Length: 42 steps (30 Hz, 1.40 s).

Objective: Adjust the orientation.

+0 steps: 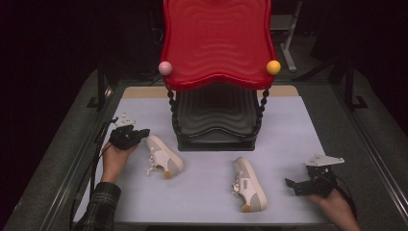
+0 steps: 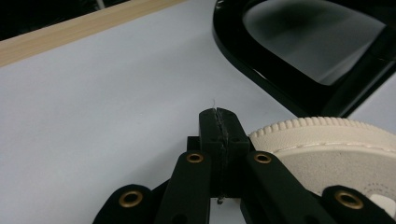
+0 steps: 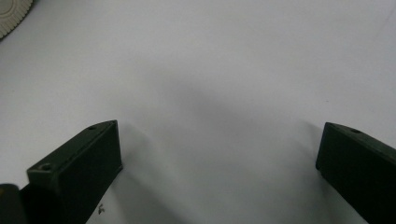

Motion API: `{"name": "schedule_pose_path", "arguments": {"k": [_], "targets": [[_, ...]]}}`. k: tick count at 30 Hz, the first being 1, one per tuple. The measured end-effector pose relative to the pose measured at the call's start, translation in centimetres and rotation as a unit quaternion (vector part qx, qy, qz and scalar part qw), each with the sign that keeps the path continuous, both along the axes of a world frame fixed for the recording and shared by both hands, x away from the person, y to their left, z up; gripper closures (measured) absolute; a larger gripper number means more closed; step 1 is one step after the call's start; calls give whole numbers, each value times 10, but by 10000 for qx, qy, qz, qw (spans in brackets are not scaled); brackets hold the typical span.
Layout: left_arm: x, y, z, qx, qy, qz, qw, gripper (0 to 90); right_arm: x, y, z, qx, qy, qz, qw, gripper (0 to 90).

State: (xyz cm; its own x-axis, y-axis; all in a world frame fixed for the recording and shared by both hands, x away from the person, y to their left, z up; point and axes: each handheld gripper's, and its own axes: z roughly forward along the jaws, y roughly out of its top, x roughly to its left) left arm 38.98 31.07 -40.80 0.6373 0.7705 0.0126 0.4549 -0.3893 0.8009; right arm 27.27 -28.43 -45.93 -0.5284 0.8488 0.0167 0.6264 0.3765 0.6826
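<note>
Two white and grey sneakers lie on the pale mat. The left sneaker lies in front of the rack's left corner, and its ribbed heel touches the right side of my left gripper. That gripper is shut with nothing between its jaws. The right sneaker lies nearer the front edge, toe toward me. To its right my right gripper rests low over the mat, jaws wide apart with bare mat between them. A sliver of ribbed sole shows at the top left of the right gripper view.
A two-tier rack stands at the mat's far middle, with a red wavy top shelf and a black lower shelf, whose rim lies close ahead of my left gripper. A wooden strip edges the mat's back.
</note>
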Motion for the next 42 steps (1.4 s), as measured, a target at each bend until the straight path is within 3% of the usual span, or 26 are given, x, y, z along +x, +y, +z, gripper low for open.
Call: {"name": "schedule_pose_path", "arguments": {"k": [6, 16, 32, 42], "targets": [[-9, -9, 0, 56, -32, -196, 9998, 900, 0, 0, 0, 2, -2, 0, 10000, 0], [-24, -23, -2, -144, -17, -502, 9986, 900, 0, 0, 0, 2, 2, -1, 10000, 0], [-45, -59, -4, -226, 4, -1086, 9938, 900, 0, 0, 0, 4, 6, -3, 10000, 0], [-55, -74, -1, 15, 17, -1359, 9907, 900, 0, 0, 0, 9, 9, -4, 10000, 0]]}}
